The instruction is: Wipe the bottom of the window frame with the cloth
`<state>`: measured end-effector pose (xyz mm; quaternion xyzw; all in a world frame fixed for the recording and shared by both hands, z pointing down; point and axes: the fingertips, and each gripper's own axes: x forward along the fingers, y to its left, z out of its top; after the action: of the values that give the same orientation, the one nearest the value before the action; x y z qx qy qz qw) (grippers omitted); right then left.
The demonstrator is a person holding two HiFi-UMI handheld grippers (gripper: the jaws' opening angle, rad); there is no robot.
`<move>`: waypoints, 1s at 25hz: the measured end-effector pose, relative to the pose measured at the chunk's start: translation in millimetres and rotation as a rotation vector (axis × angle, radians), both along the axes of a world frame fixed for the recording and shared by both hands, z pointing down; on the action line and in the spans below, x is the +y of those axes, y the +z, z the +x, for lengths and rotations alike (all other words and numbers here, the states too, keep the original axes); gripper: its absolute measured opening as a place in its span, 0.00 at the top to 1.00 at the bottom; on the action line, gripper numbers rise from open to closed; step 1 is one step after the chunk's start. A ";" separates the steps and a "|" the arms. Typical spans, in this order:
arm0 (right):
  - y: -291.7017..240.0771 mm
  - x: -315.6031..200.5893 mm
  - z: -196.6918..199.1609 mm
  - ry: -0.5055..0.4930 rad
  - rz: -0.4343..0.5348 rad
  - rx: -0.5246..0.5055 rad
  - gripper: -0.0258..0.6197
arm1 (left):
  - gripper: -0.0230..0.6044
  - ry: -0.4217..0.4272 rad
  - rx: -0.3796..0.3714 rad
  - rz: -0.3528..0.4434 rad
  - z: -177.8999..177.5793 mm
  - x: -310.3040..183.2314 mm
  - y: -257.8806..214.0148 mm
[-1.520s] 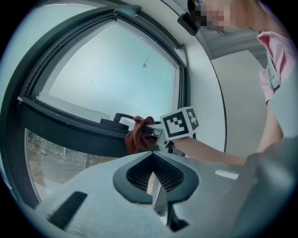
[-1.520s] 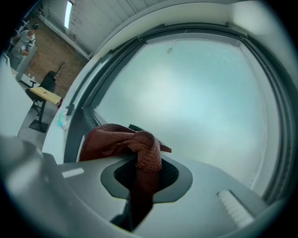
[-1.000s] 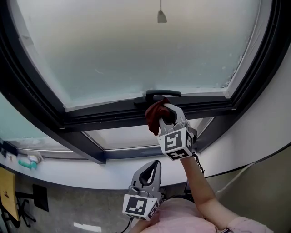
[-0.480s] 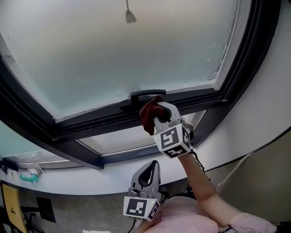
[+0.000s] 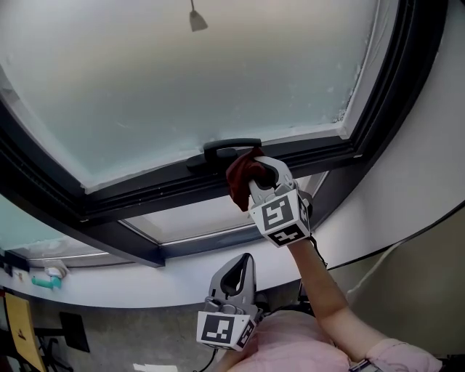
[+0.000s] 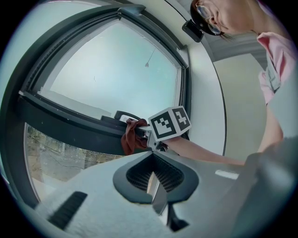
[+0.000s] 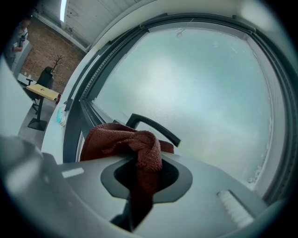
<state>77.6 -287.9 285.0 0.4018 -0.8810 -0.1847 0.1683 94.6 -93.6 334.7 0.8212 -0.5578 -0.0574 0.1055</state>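
A red-brown cloth [image 5: 240, 180] is bunched in my right gripper [image 5: 256, 173], which is shut on it and raised against the dark bottom bar of the window frame [image 5: 145, 195], just below the black handle [image 5: 229, 149]. In the right gripper view the cloth [image 7: 135, 142] spills over the jaws of the right gripper [image 7: 139, 172], with the handle [image 7: 153, 128] right behind it. My left gripper [image 5: 243, 263] hangs low near my body, shut on nothing. The left gripper view shows the left gripper [image 6: 151, 183] pointing up at the cloth [image 6: 132, 139] and frame [image 6: 70, 123].
Frosted glass [image 5: 218, 80] fills the sash, with a blind-cord weight [image 5: 197, 20] hanging before it. A lower pane [image 5: 196, 214] sits under the bar. The white sill [image 5: 109, 283] carries a teal item [image 5: 45, 280] at far left. A white wall [image 5: 414, 167] flanks the right.
The right gripper with the cloth has shifted slightly to the right along the frame bar under the handle, and the head view has panned. The left gripper has stayed put.
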 end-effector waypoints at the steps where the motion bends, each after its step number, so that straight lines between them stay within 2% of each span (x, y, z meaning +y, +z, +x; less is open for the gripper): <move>1: -0.1 -0.7 0.9 -0.001 -0.004 -0.004 0.87 | 0.97 -0.001 0.000 -0.002 0.0 -0.4 0.7; 16: -0.9 -2.2 4.5 -0.020 -0.014 -0.021 0.87 | 0.97 0.004 0.014 0.008 7.2 -2.3 -0.9; 25: -1.1 -5.3 13.2 0.004 -0.015 -0.019 0.87 | 0.97 -0.002 0.022 0.010 2.5 0.7 -2.2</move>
<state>90.8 -293.2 283.9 0.4042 -0.8831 -0.1739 0.1630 97.1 -92.8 332.5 0.8204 -0.5573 -0.0692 0.1074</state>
